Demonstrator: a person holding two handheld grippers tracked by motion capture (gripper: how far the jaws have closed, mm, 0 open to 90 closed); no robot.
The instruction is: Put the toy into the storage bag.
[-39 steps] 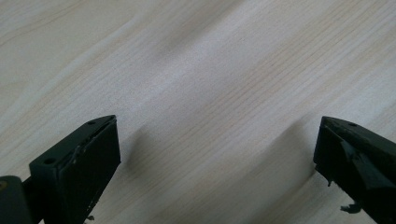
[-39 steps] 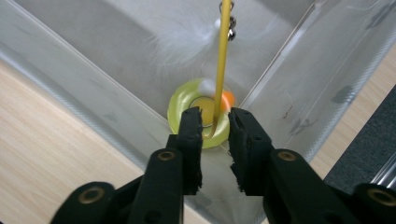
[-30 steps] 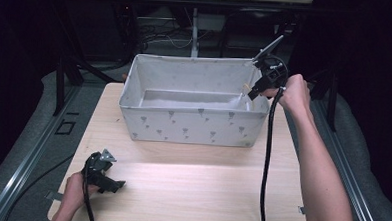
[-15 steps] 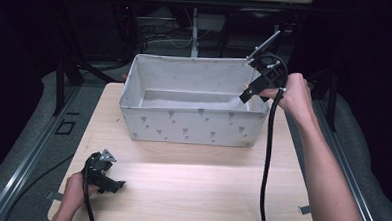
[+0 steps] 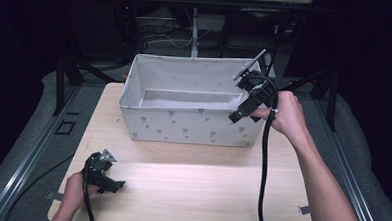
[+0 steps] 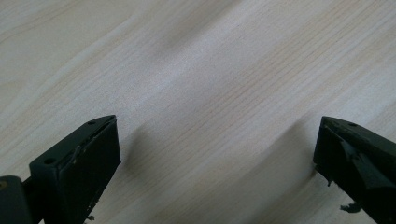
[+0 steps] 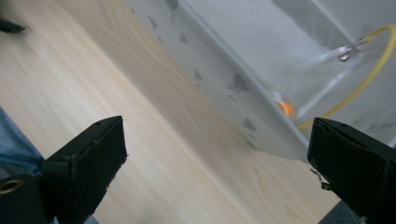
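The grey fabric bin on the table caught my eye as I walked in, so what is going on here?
A person works at a pale wooden table with a two-jaw gripper in each hand. The right gripper hangs open at the right end of the grey fabric bin with small printed marks, holding nothing. Inside the bin lies a thin yellow-rimmed wire object with an orange bit. The left gripper rests open near the table's front left corner.

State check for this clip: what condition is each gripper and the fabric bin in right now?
Left gripper: open, low over the table, holding nothing.
Right gripper: open, held by the bin's right front corner, holding nothing.
Fabric bin: upright, open-topped, a yellow-rimmed item inside.
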